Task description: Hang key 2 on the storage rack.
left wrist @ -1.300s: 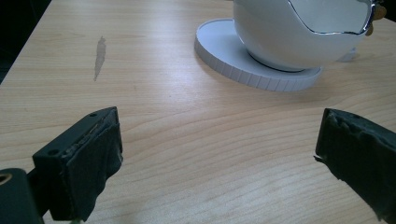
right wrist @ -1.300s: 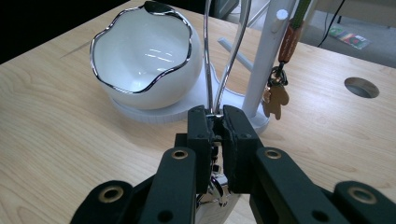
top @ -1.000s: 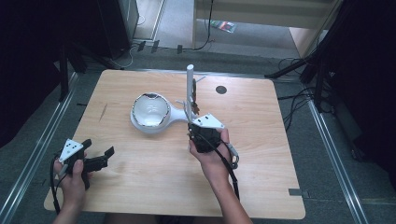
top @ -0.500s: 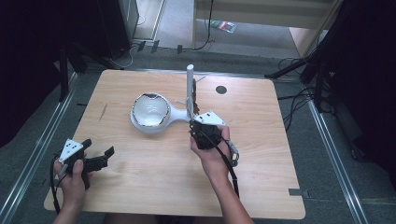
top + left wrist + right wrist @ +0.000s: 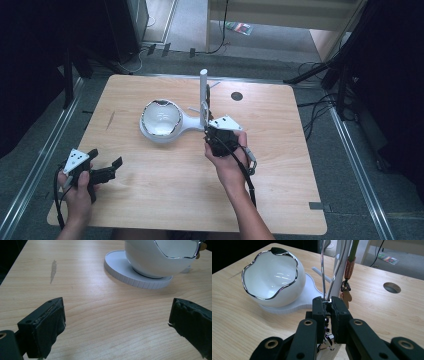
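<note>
A white stand holds a glossy white bowl (image 5: 160,117) with a wavy silver rim on a round base, and an upright white post (image 5: 203,92) beside it. My right gripper (image 5: 209,129) is at the foot of the post. In the right gripper view it (image 5: 328,310) is shut on a thin silver metal loop (image 5: 322,272) that rises along the post (image 5: 342,262). A green cord (image 5: 354,250) with a brown tag and a small charm (image 5: 347,297) hangs just behind. My left gripper (image 5: 106,157) rests open near the table's front left, aimed at the bowl (image 5: 160,262), nothing between its fingers (image 5: 47,325).
The light wooden table (image 5: 280,165) has a round cable hole (image 5: 236,96) behind the post and a dark streak (image 5: 53,270) left of the stand's base (image 5: 120,267). Metal rails run along both sides of the table, and cables lie on the floor beyond.
</note>
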